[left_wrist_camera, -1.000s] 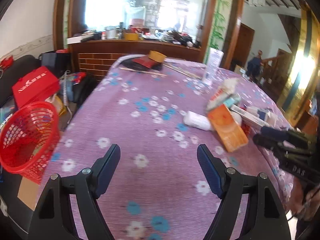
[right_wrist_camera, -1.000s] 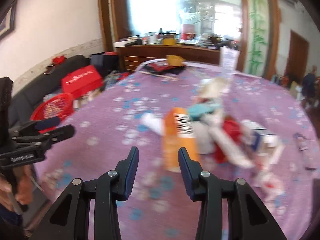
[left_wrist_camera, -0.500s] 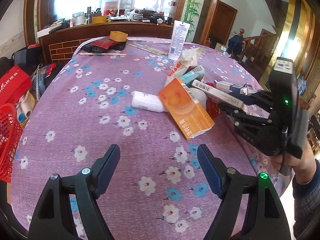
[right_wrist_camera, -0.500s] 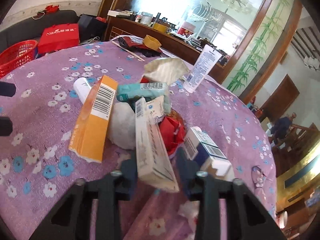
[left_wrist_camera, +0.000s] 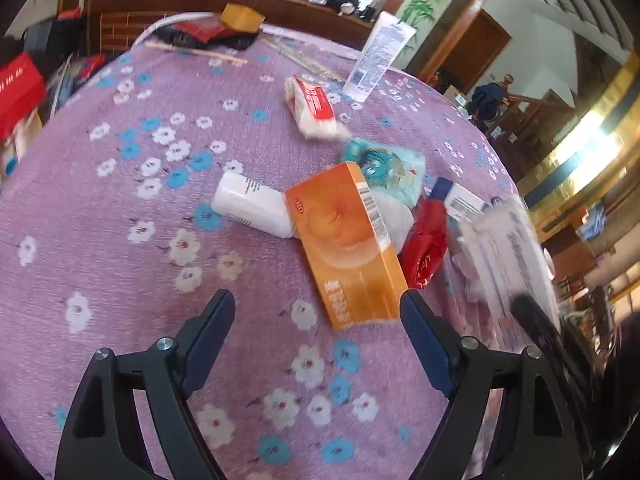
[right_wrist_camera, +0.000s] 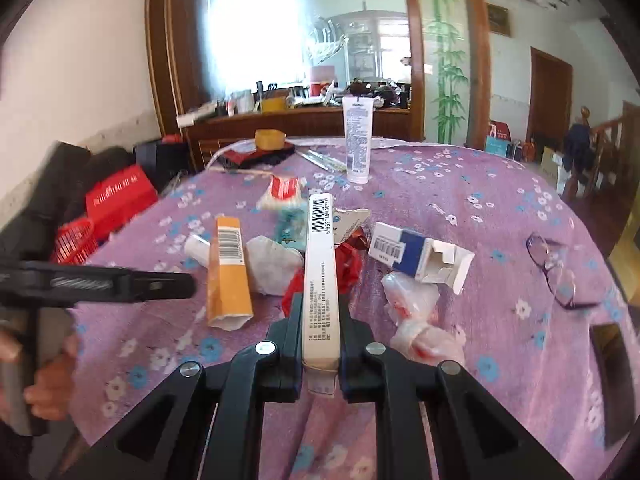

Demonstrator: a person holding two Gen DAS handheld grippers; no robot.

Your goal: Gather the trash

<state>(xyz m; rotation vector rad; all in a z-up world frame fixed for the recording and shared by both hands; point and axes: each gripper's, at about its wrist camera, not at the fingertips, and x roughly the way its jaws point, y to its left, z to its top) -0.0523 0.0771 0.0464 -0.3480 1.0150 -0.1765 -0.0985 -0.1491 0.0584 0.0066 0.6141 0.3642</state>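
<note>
One long white box (right_wrist_camera: 320,276) sits clenched in my right tool (right_wrist_camera: 319,330), its jaws having just closed on it, while my left tool (left_wrist_camera: 316,330) gapes over the orange box (left_wrist_camera: 346,242) at 12 o'clock, the pile otherwise uncollected on the worktop (left_wrist_camera: 120,240).

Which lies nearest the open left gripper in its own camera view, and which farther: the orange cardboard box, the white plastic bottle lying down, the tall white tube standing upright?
1. Orange cardboard box, just ahead of the left gripper, toward its right finger.
2. White plastic bottle, behind the box's left corner.
3. Tall white tube, standing at the table's far side.
</note>
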